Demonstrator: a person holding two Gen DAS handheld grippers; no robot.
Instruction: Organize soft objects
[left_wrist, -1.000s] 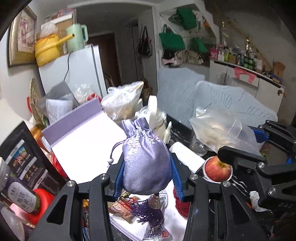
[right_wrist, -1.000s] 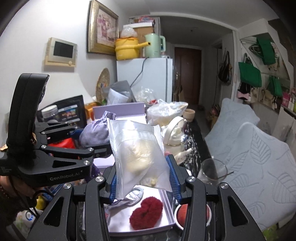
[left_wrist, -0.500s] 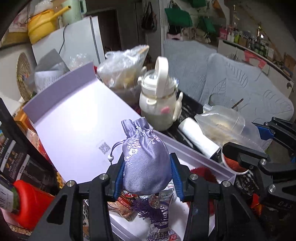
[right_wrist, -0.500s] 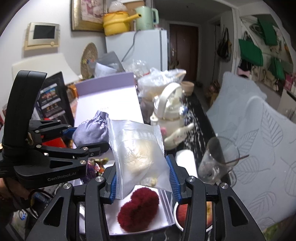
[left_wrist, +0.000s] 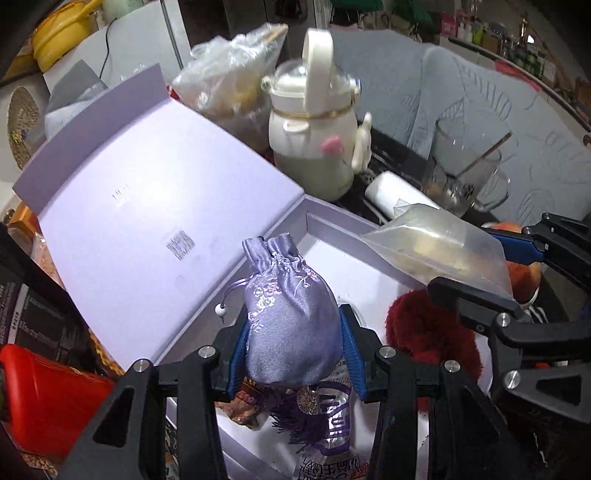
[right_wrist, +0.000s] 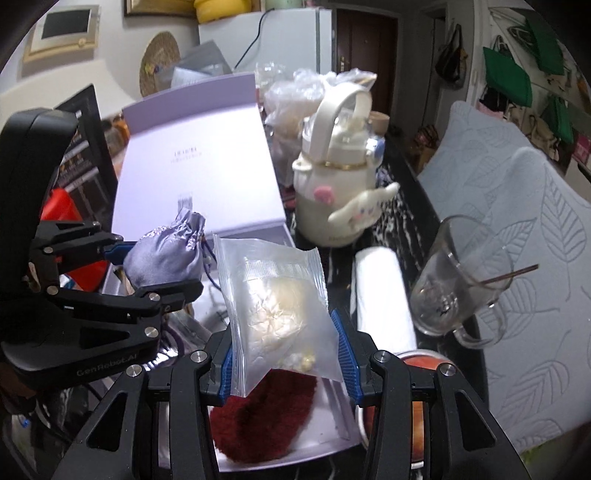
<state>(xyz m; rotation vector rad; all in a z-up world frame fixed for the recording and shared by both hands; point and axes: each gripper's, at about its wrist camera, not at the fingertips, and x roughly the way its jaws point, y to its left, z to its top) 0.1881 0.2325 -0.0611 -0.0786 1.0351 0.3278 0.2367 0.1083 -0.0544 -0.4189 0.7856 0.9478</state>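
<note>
A: What do the left tongs (left_wrist: 291, 354) hold?
B: They clamp a lilac pouch (left_wrist: 290, 328), above the open box (left_wrist: 373, 288).
A: And the right tongs (right_wrist: 284, 354)?
B: They pinch a clear bag (right_wrist: 277, 314) of pale stuff, over a red pompom (right_wrist: 266, 424) lying in the box.
A: Farther back?
B: The lid (left_wrist: 147, 206) stands tilted; behind it, on the worktop (right_wrist: 417, 206), a white kettle (left_wrist: 314, 147) and a glass (right_wrist: 461, 291).

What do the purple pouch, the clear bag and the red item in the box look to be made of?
Purple pouch: shiny satin-like fabric with embroidery, gathered drawstring neck, tassel below. Clear bag: thin transparent plastic film, wrinkled, with a zip strip; pale contents unclear. Red item: fuzzy plush or yarn, matte, deep pile. Box: apparently smooth lilac cardboard.
</note>
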